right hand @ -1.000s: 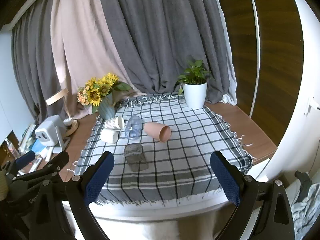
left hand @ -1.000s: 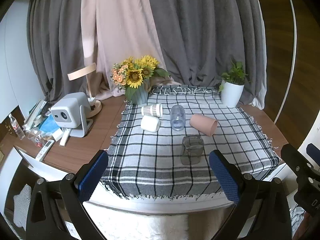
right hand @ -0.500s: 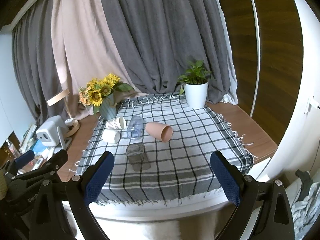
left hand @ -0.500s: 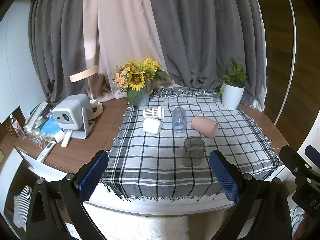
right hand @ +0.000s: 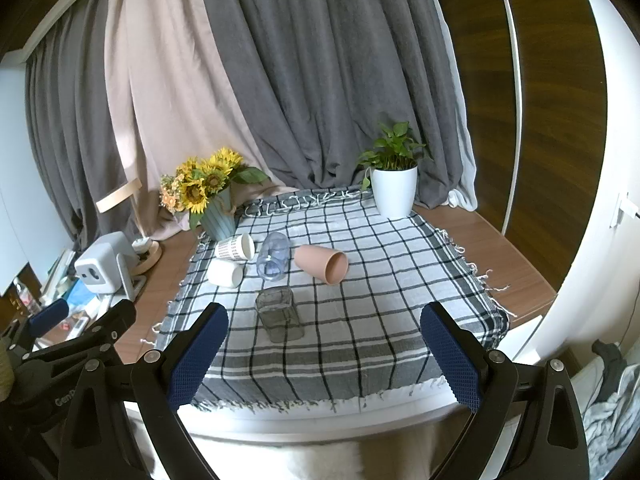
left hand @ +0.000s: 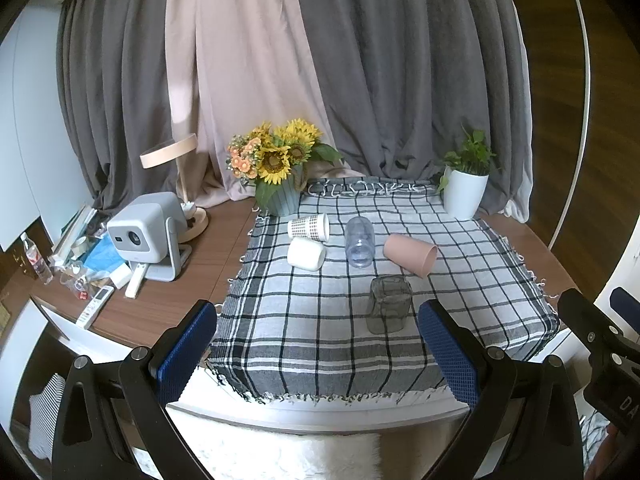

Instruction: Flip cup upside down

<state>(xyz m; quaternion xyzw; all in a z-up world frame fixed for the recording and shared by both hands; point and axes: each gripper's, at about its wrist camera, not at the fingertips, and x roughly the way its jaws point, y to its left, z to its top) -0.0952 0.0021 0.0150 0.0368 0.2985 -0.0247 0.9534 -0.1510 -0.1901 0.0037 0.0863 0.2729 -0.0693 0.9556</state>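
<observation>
Several cups lie on a checked cloth [left hand: 320, 320]. A dark glass cup [left hand: 389, 305] [right hand: 280, 314] lies nearest me. Behind it lie a pink cup [left hand: 410, 254] [right hand: 322, 264], a clear cup [left hand: 359, 241] [right hand: 273, 256], a white cup [left hand: 306, 253] [right hand: 225, 273] and a patterned cup [left hand: 308, 227] [right hand: 235, 247], all on their sides. My left gripper [left hand: 318, 354] is open and empty, short of the table's front edge. My right gripper [right hand: 324, 354] is open and empty too, also before the front edge.
A sunflower vase [left hand: 280, 168] stands at the cloth's back left, a white plant pot [left hand: 464, 196] at its back right. A projector [left hand: 142, 236], a lamp [left hand: 172, 160] and small clutter sit on the wooden table left of the cloth. Curtains hang behind.
Both grippers have drawn back and risen slightly, so the table looks a little lower and farther. The cups have not moved.
</observation>
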